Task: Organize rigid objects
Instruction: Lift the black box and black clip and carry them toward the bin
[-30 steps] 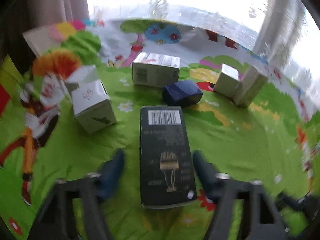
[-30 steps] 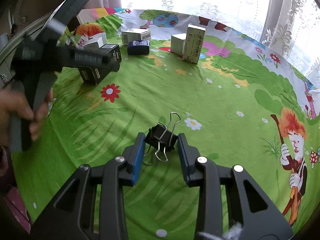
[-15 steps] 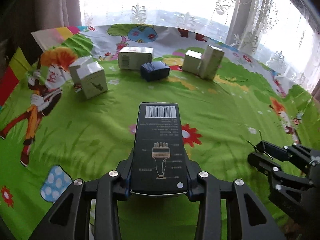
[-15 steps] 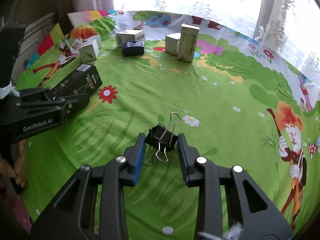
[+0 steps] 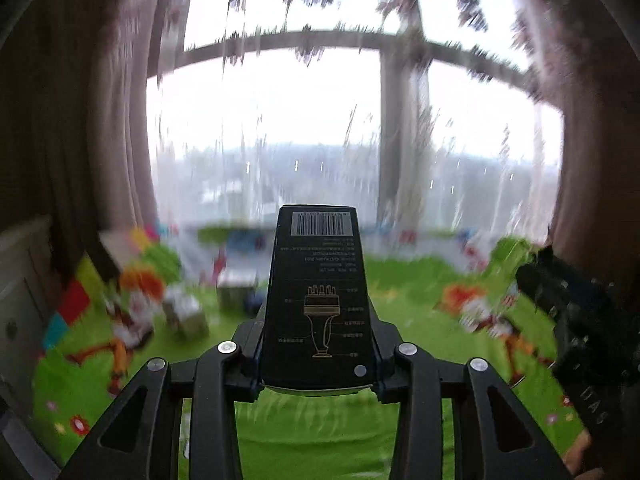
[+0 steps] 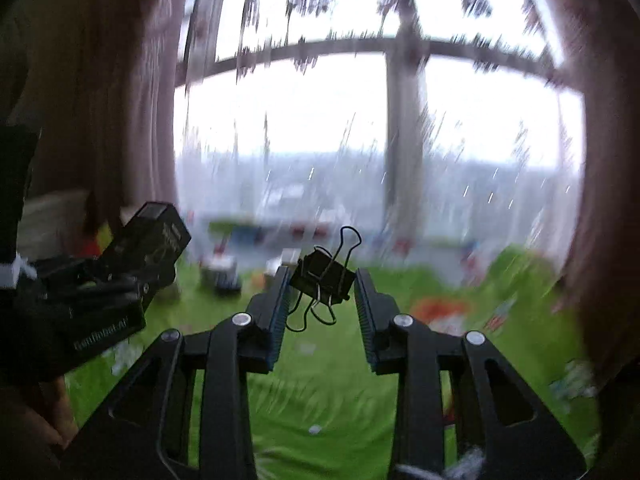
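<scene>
My left gripper [image 5: 318, 322] is shut on a long black box [image 5: 318, 296] with a barcode at its far end and a gold line drawing on top. The box is held up in the air, pointing at the window. My right gripper [image 6: 322, 278] is shut on a black binder clip [image 6: 323, 278], its wire handles sticking up and hanging down. In the right wrist view the left gripper with the black box [image 6: 154, 240] shows at the left. In the left wrist view the right gripper's body [image 5: 576, 332] shows at the right edge.
The table wears a green cartoon-print cloth [image 5: 320, 420]. Several small boxes [image 5: 188, 314] lie blurred at its far side. Behind it are a bright window with lace curtain [image 5: 320, 140] and drapes [image 5: 80, 120] at both sides. A white cabinet [image 5: 20, 300] stands at the left.
Both grippers have lifted off the table and tipped up toward the window. The black box and the binder clip rose with them. The view is now motion-blurred.
</scene>
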The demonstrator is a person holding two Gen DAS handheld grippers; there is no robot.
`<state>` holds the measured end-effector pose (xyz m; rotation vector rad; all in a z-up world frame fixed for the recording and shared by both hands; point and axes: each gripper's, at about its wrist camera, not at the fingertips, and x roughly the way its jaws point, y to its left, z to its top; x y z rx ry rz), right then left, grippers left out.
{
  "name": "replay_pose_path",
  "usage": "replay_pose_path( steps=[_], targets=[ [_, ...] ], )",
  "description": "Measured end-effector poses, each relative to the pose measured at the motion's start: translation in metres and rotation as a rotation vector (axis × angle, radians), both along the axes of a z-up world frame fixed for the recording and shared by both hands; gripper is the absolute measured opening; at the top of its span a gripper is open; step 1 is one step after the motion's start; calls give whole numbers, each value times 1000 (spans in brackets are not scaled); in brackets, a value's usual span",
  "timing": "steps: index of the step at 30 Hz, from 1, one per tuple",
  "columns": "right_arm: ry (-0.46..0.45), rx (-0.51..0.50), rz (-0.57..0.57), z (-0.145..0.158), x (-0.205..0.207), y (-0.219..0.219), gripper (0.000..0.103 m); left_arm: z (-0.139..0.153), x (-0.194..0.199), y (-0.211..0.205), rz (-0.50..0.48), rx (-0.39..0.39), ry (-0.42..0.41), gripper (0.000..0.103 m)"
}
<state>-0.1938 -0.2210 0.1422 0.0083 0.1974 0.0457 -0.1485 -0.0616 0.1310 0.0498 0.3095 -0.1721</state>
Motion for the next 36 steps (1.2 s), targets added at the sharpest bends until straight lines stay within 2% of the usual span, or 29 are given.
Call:
replay_pose_path(
  steps=[3, 6, 9, 13, 25, 30, 36],
  targets=[
    [-133, -19, -42, 25, -34, -3, 36, 16, -25, -6, -30, -2, -86, 40],
    [-222, -42, -67, 41, -56, -3, 36, 30, -44, -11, -54, -9, -153, 40],
    [-275, -60, -76, 53, -72, -3, 36, 39, -62, -16, -69, 8, -207, 40],
    [-325, -74, -80, 63, -90, 3, 36, 46, -76, -16, -78, 10, -234, 40],
    [-334, -68, -22, 68, -106, 12, 36, 49, -104, 0, -67, 34, -234, 40],
    [-326, -72, 48, 72, -109, 26, 36, 47, -113, 24, -10, 24, -216, 40],
    [-354, -95, 142, 74, -119, 55, 36, 45, -131, 58, 89, 20, -245, 40]
  ],
)
